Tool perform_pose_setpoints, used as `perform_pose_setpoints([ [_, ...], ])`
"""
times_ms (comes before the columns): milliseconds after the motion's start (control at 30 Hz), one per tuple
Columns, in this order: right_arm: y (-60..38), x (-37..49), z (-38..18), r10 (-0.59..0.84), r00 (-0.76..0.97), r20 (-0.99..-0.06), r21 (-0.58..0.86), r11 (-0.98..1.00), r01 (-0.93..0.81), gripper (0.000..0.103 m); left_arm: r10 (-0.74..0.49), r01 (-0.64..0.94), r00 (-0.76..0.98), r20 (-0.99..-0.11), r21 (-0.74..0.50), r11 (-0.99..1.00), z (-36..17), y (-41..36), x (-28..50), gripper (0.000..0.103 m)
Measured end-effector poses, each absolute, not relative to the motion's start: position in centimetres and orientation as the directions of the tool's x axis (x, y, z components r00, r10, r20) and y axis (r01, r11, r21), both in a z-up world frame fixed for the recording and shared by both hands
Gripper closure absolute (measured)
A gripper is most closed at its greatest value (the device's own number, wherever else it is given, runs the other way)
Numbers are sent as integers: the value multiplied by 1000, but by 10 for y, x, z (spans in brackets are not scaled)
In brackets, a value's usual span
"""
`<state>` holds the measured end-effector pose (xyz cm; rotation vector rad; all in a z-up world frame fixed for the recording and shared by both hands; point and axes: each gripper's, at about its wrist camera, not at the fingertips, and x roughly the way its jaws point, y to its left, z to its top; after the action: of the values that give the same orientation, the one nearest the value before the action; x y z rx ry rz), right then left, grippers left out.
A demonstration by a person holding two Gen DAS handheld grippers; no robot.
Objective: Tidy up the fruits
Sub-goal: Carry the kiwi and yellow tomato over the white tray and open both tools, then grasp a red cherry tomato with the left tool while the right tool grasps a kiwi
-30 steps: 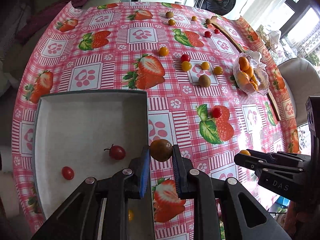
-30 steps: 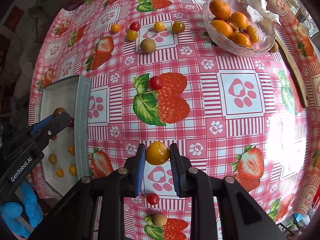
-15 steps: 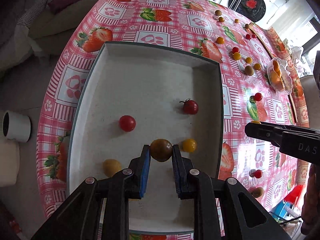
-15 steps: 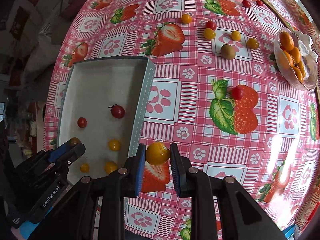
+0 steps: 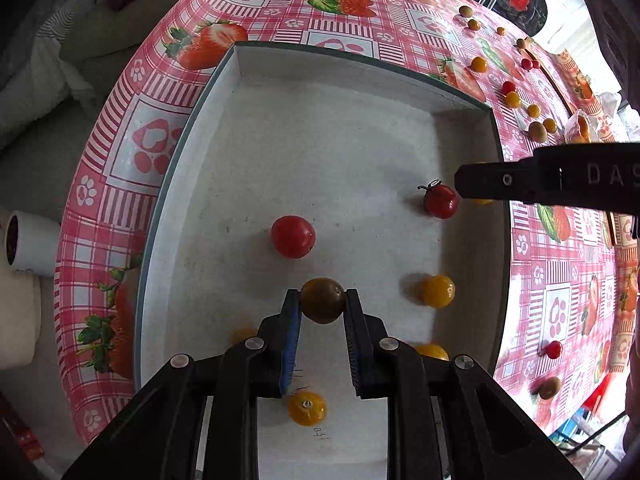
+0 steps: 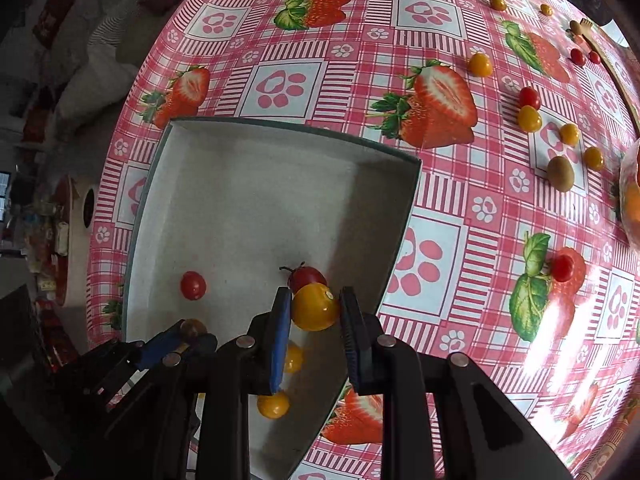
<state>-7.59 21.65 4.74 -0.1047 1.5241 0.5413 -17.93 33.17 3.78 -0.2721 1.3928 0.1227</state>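
Note:
My left gripper (image 5: 322, 304) is shut on a brown-green cherry tomato (image 5: 323, 300) and hangs over the white tray (image 5: 320, 132). In the tray lie two red tomatoes (image 5: 293, 237) (image 5: 440, 201) and several yellow ones (image 5: 438, 290). My right gripper (image 6: 315, 306) is shut on a yellow cherry tomato (image 6: 315, 307) above the tray's (image 6: 248, 184) right part, just over the stemmed red tomato (image 6: 306, 276). The left gripper (image 6: 188, 334) shows at the lower left of the right wrist view, and the right gripper's black finger (image 5: 520, 182) reaches in from the right of the left wrist view.
Loose red, yellow and brown-green tomatoes (image 6: 529, 118) are scattered over the strawberry-print tablecloth (image 6: 400, 40) to the right of the tray. A glass bowl of orange fruit (image 6: 632, 196) stands at the far right edge. A white cup (image 5: 28, 242) stands below the table's left edge.
Both grippers have moved left from above the tablecloth to over the tray, each keeping its tomato. The left gripper has also come lower toward the tray floor.

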Motion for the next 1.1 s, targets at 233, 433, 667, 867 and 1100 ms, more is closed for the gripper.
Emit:
perform_pose_setpoints([
  [233, 233, -55, 26, 219, -29, -975, 212, 890, -404, 76, -57, -222, 180, -982, -97, 970, 32, 328, -179, 80],
  [433, 245, -58, 15, 182, -13, -983, 169, 880, -443, 75, -26, -210, 176, -984, -63, 976, 30, 320, -179, 80],
  [667, 243, -55, 16, 208, -49, -977, 209, 878, -430, 64, 3, -201, 159, -987, -30, 979, 29, 311, -179, 79],
  [867, 232, -61, 38, 255, -32, -966, 244, 870, -429, 31, 49, -175, 195, -980, 14, 984, 41, 305, -183, 26],
  [1100, 198, -66, 59, 289, -7, -957, 270, 883, -384, 27, 43, -134, 194, -980, 17, 991, 56, 293, -179, 26],
])
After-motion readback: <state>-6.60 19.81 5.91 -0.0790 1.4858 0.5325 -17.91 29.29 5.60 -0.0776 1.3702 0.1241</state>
